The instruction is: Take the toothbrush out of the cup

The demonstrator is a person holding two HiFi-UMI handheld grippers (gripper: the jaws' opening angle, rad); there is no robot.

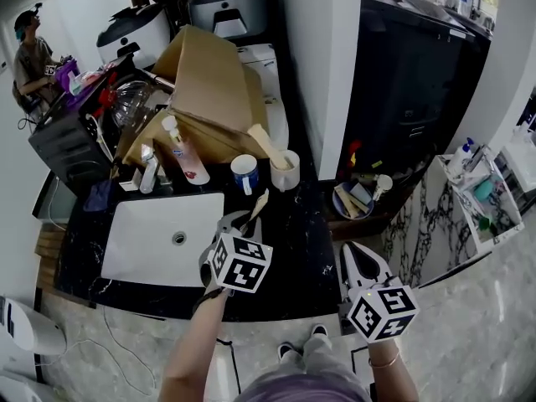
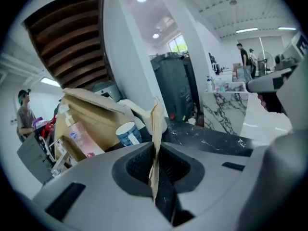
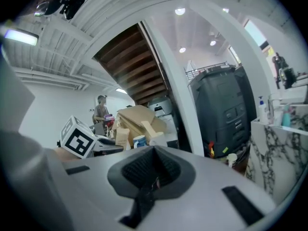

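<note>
My left gripper is over the black counter, just right of the sink, and is shut on a beige wooden toothbrush. In the left gripper view the toothbrush stands edgewise, clamped between the pads, its upper end rising past them. Behind it, near the wall, a white cup holds another wooden handle. A blue-and-white cup stands left of the white one. My right gripper hangs off the counter's right end; its jaws look shut, with nothing between them.
A white sink basin is set into the black counter. A pink pump bottle and a cardboard box stand behind it. A bowl of small items sits lower right, next to a marble shelf with bottles. A person stands far left.
</note>
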